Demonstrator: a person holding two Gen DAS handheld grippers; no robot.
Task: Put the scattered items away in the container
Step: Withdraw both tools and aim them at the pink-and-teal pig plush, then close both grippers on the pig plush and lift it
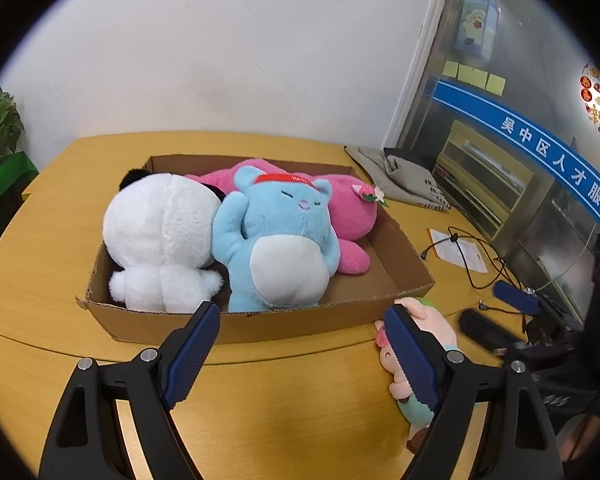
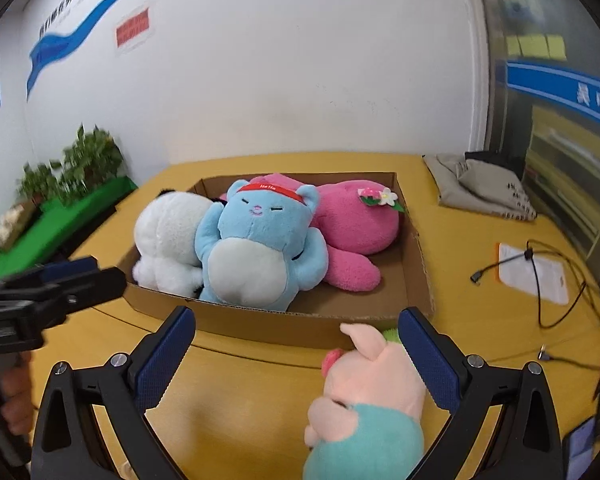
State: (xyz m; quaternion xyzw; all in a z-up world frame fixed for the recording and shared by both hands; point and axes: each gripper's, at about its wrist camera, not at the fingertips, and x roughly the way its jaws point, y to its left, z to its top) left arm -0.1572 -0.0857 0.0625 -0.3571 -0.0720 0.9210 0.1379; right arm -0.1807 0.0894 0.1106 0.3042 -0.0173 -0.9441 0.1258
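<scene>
Right gripper (image 2: 296,344): spread wide, empty, jaws either side of the pig (image 2: 374,384), which lies on the table (image 2: 240,400) against the box (image 2: 300,324) front wall. Advice: centre, close on its head, lift over the wall. Left gripper (image 1: 300,340): wide, empty, apart.

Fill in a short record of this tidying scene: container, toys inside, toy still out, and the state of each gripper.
container: cardboard box on the yellow table
inside: white plush, blue plush, pink plush
still out: pig plush, lying on the table in front of the box
left gripper: open, holding nothing
right gripper: open, fingers either side of the pig plush, not closed on it
</scene>
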